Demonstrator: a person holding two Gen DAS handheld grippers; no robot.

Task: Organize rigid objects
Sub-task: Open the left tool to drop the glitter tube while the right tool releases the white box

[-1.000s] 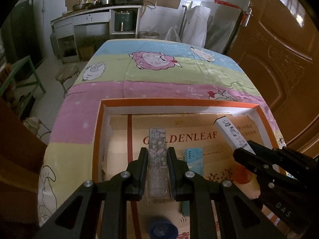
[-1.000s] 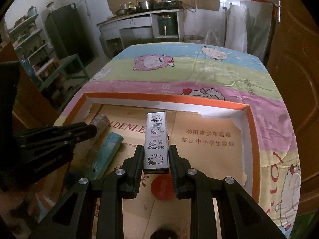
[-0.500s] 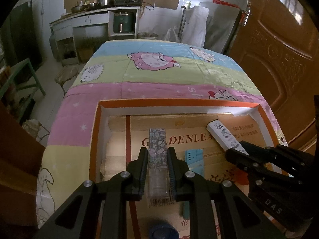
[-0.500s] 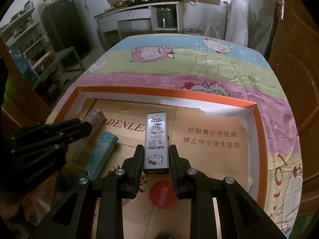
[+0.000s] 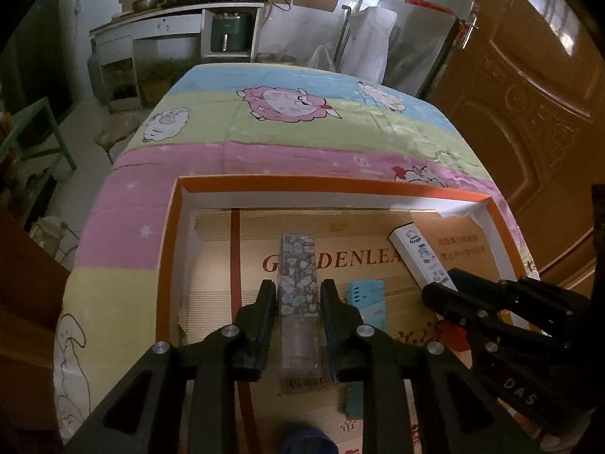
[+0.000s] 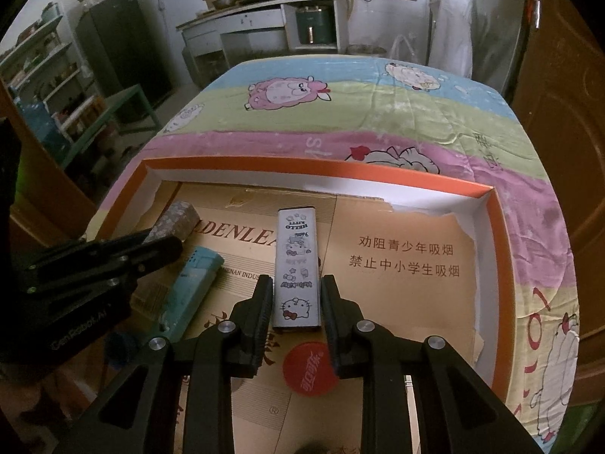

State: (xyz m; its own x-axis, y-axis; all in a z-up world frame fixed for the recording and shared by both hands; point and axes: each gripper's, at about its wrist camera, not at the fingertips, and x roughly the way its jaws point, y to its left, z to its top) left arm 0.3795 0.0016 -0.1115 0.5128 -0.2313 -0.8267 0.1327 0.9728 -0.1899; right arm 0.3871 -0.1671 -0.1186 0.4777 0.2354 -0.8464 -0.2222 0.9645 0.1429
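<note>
Lying flat on the cardboard floor of the orange-rimmed tray (image 5: 172,249): floral box (image 5: 297,276), long axis running straight away between the left gripper (image 5: 295,325) fingers. Jaws just widened, slim gaps either side, pads off it. Likewise pointing away, cartoon-cat box (image 6: 297,265) in the right gripper (image 6: 297,316); narrowly parted, whether still pinched not clear. Between the two boxes, teal box (image 6: 194,283).

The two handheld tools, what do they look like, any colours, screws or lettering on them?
Both are matte black plastic. The left tool and the right tool each have two angular fingers with ribbed pads on the inner faces, triangular cut-outs in the arms behind, and round silver screw heads. Seen side-on, the right tool's body carries pale "DAS" lettering, and the left one's reads "GenRobot.AI". No cables or sleeves show.
</note>
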